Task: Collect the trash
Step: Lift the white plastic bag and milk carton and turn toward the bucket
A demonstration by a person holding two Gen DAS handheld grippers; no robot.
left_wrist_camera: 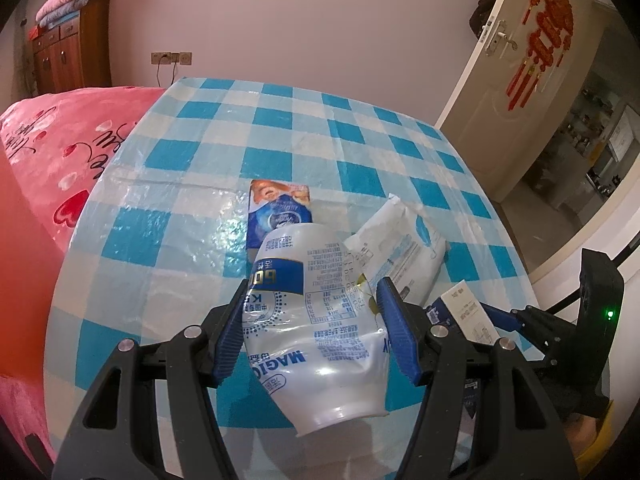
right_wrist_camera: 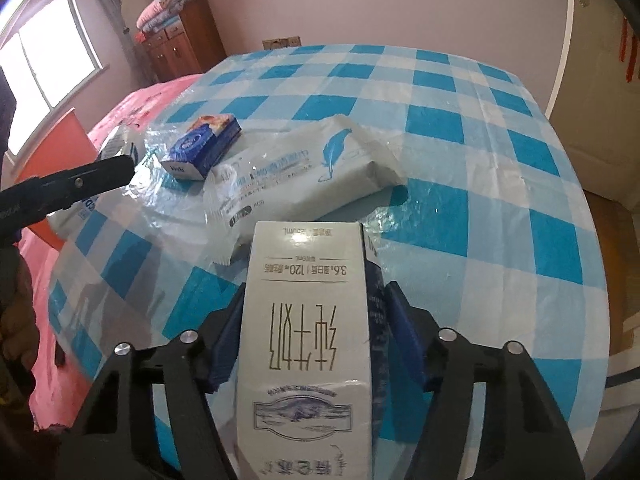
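1. A table (left_wrist_camera: 168, 184) covered by a blue-and-white checked plastic cloth is seen in both wrist views; a bed with a pink floral cover (left_wrist_camera: 52, 132) lies just beside its left edge.
2. A white door (left_wrist_camera: 516, 92) hung with a red ornament stands open at the right of the left wrist view, and a wooden cabinet (right_wrist_camera: 188, 40) topped with folded blankets stands against the far wall.
3. A white wet-wipes packet (right_wrist_camera: 320, 168) printed with a blue feather is found lying flat near the middle of the table.
4. A crumpled clear plastic bottle (left_wrist_camera: 316, 328) with a blue-and-white label is held off the table by the left gripper (left_wrist_camera: 316, 312), the blue pads being pressed against its sides at a middling width.
5. A white milk carton (right_wrist_camera: 308, 332) with printed characters is held by the right gripper (right_wrist_camera: 308, 328); its fingers are closed onto the carton's two sides, with the carton's far end raised above the cloth.
6. A small blue box (right_wrist_camera: 204, 148) with an orange picture on its top face is seen resting on the table, just beside the far-left end of the wipes packet.
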